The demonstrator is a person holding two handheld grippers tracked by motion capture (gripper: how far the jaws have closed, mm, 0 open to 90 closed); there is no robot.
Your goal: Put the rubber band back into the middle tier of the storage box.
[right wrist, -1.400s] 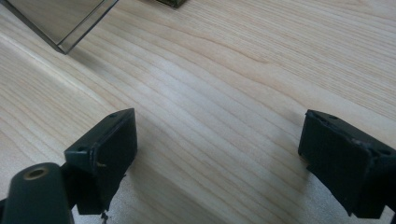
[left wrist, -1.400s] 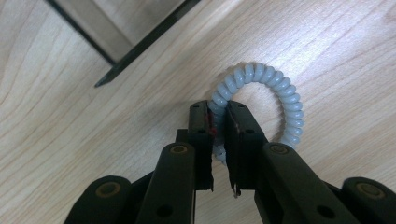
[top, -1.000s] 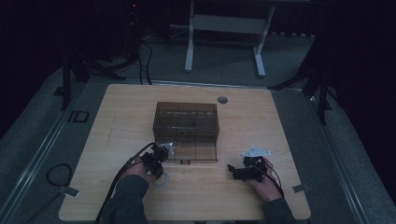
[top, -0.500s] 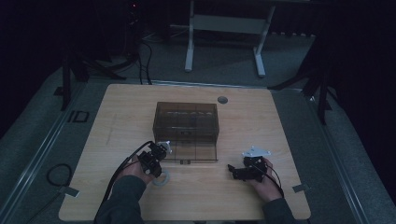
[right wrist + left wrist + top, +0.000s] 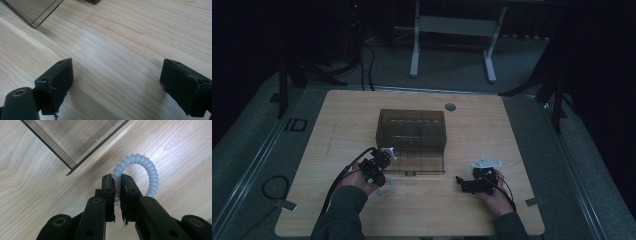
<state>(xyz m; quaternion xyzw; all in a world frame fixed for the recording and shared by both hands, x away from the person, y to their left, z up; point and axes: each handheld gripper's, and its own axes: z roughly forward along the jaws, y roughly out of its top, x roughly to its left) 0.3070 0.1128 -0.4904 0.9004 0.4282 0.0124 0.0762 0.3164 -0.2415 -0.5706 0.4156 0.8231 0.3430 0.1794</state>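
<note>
Left gripper (image 5: pixel 117 185) clamped on translucent white spiral coil ring (image 5: pixel 147 167); jaws pinch ring's near side, rest of loop arcs beyond jaw tips over light wooden table (image 5: pixel 522 125). Ring sits just beside front left corner of smoky transparent plastic box (image 5: pixel 412 131), apart from its edge. Right gripper (image 5: pixel 116 82) wide open, nothing between jaws, low over bare tabletop, right of box.

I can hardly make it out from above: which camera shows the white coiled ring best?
The left gripper view: the white coiled ring is close up, pinched in the left tongs. The high view gives a faint pale loop by that hand.
</note>
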